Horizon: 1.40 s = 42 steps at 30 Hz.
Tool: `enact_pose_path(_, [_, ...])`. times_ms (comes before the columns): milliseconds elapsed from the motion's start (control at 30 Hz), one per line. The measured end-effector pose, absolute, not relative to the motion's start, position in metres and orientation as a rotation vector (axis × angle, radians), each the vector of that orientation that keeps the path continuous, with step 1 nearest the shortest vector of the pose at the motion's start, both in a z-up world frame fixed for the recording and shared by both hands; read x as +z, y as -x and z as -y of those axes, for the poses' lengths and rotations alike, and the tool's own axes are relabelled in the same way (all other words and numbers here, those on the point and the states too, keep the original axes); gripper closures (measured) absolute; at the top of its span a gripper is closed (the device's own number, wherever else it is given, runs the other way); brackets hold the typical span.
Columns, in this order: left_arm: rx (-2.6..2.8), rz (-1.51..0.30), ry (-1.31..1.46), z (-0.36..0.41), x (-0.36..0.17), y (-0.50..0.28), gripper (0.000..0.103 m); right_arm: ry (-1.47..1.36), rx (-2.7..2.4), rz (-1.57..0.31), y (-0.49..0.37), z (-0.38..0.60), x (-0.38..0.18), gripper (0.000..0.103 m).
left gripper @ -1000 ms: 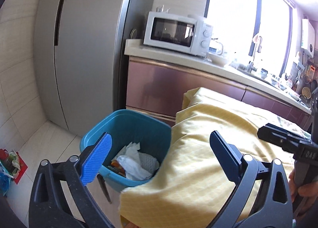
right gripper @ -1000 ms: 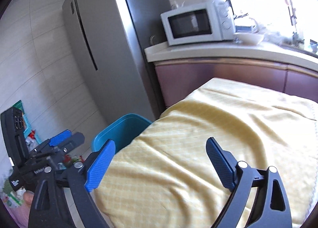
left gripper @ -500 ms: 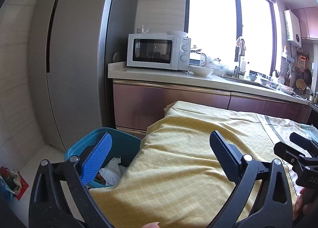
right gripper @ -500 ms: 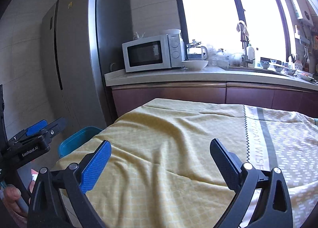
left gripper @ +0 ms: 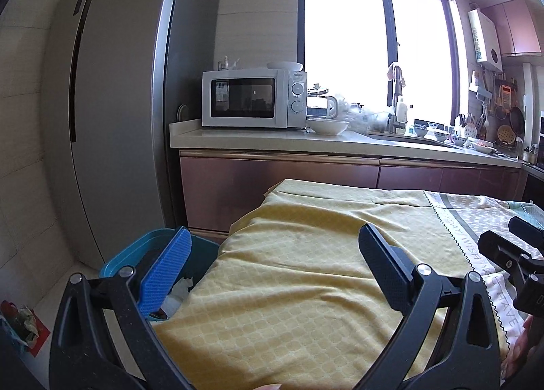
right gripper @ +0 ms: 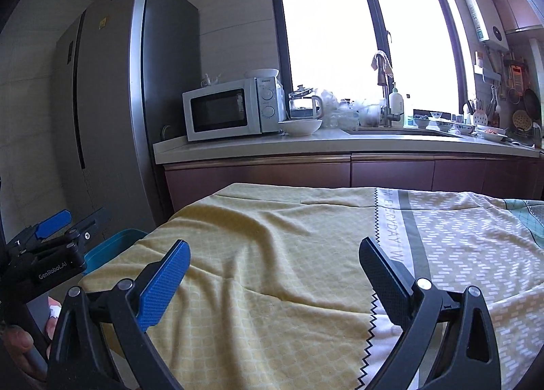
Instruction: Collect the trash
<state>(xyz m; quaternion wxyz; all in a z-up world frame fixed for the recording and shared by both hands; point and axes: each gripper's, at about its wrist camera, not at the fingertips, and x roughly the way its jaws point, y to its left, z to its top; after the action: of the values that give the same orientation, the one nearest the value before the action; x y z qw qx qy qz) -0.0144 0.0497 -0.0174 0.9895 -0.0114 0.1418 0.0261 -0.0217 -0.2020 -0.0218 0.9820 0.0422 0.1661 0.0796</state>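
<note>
Both the left tongs [left gripper: 272,254] and right tongs [right gripper: 273,267] are hanging apart and empty over the yellow cloth [left gripper: 306,288], apparently finished; the crumpled trash [left gripper: 176,291] is sitting in the blue bin [left gripper: 136,254] beside it.

Empty tongs over a yellow cloth, with a blue bin beside it

The left tongs [left gripper: 272,254] are wide apart and hold nothing, above the yellow cloth [left gripper: 306,288]. The blue bin [left gripper: 136,254] sits on the floor at the cloth's left edge, with white paper trash [left gripper: 178,291] inside. A white microwave [left gripper: 253,98] stands on the tabletop [left gripper: 272,141] behind.
</note>
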Motion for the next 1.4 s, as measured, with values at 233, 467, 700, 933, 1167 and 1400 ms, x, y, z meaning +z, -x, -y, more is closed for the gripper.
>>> enact_pose_path(233, [0.061, -0.266, 0.004, -0.047, -0.015, 0.017, 0.006, -0.094, 0.145, -0.321, 0.025, 0.207, -0.023, 0.007])
enact_pose_path(467, [0.064, -0.251, -0.006, -0.046, -0.014, 0.019, 0.006, -0.095, 0.136, -0.309, 0.028, 0.209, -0.021, 0.007])
enact_pose_path(700, [0.067, -0.241, -0.014, -0.044, -0.012, 0.021, 0.006, -0.096, 0.127, -0.301, 0.029, 0.213, -0.02, 0.007])
enact_pose_path(933, [0.067, -0.236, -0.016, -0.044, -0.011, 0.022, 0.006, -0.097, 0.127, -0.296, 0.03, 0.214, -0.019, 0.007])
enact_pose_path(1167, [0.073, -0.232, -0.013, -0.045, -0.011, 0.023, 0.006, -0.097, 0.128, -0.295, 0.03, 0.214, -0.019, 0.007])
enact_pose_path(1400, [0.077, -0.227, -0.014, -0.045, -0.01, 0.025, 0.006, -0.098, 0.13, -0.294, 0.029, 0.215, -0.017, 0.007])
